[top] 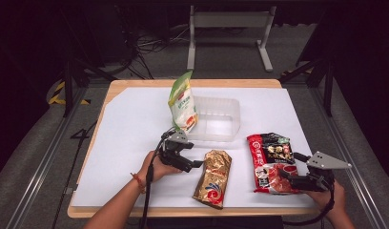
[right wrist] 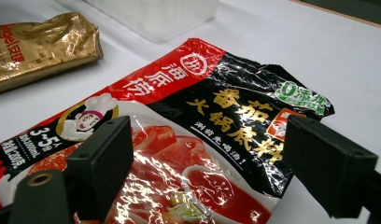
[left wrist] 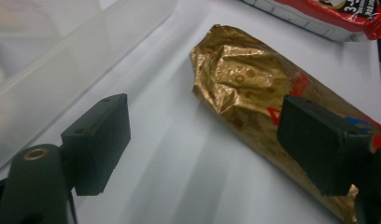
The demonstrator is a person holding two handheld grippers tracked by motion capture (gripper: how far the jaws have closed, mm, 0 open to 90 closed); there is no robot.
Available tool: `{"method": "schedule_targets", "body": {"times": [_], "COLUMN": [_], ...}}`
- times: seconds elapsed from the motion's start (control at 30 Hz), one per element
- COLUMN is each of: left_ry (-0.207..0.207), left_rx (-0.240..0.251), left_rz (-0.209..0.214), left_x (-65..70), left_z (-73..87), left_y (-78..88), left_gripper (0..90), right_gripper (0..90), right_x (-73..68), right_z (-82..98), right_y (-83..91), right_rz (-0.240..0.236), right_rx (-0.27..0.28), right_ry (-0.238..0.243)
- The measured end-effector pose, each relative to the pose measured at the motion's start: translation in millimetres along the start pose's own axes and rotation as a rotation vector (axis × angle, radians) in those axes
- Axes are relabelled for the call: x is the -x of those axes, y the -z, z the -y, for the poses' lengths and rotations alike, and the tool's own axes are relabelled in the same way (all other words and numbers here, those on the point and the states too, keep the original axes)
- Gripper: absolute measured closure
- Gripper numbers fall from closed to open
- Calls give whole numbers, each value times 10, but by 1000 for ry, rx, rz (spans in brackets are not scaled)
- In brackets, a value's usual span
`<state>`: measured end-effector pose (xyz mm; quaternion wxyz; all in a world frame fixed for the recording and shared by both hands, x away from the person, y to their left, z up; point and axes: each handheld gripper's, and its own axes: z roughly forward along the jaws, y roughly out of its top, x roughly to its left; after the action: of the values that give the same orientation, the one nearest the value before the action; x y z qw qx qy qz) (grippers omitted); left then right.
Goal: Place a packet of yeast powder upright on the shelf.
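Note:
A crinkled gold foil packet (top: pixel 213 177) lies on the white sheet near the table's front edge. My left gripper (top: pixel 195 164) hovers just to its left, jaws open. In the left gripper view (left wrist: pixel 202 140) the gold packet (left wrist: pixel 254 88) lies by the right-hand jaw, with bare sheet between the jaws. A red and black soup-base packet (top: pixel 271 162) lies flat at the right. My right gripper (top: pixel 283 174) is low over its near end, open, and the printed packet (right wrist: pixel 202 121) fills the gap between the jaws (right wrist: pixel 207 163) without being pinched.
A clear plastic tub (top: pixel 221 119) stands mid-table behind both packets. A green and white pouch (top: pixel 183 102) stands upright at the tub's left end. The white sheet (top: pixel 130 129) covers the wooden table. A metal frame and cables are on the floor behind.

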<state>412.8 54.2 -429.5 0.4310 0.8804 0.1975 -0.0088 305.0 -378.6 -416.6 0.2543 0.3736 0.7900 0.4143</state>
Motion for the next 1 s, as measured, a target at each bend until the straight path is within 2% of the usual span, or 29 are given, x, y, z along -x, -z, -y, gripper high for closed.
{"method": "schedule_targets", "body": {"times": [0.13, 0.2, 0.3, 0.43, 0.47, 0.6, 0.63, 0.67, 0.7, 0.8, 0.83, 0.9, 1.0], "left_ry": [-14, 5, -2, 42, 64, 30, 20, 15, 26, 25, 27, 21, 21], "left_rx": [-31, -47, -78, -80, -95, -111, -111, -110, -107, -96, -87, -52, -40], "left_rz": [32, 63, 68, 120, 162, 175, 168, 167, 195, 179, 173, 136, 116], "left_x": [9, 3, 4, -40, -50, 8, 23, 42, 61, 85, 90, 107, 126], "left_z": [-86, -125, -167, -215, -228, -285, -293, -298, -294, -289, -284, -268, -250], "left_y": [-169, -261, -399, -489, -533, -615, -625, -630, -631, -640, -630, -605, -585], "left_gripper": [167, 156, 147, 135, 130, 106, 109, 122, 179, 254, 254, 364, 421], "right_gripper": [166, 166, 166, 166, 166, 165, 165, 165, 165, 165, 165, 165, 165], "right_x": [-6, -5, -8, -2, -2, -1, -2, -3, -5, -4, -3, -3, -5], "right_z": [5, 7, 12, 20, 22, 29, 30, 31, 33, 37, 38, 39, 37], "right_y": [-3, -3, -4, -5, -5, -6, -4, -1, 3, 9, 10, 9, 7], "right_rz": [0, -2, -6, -10, -11, -14, -14, -14, -13, -14, -14, -18, -23], "right_rx": [-5, -6, -11, -12, -14, -20, -20, -19, -20, -19, -19, -22, -22], "right_ry": [2, 1, 1, 0, -2, -7, -8, -9, -10, -10, -11, -12, -10]}}
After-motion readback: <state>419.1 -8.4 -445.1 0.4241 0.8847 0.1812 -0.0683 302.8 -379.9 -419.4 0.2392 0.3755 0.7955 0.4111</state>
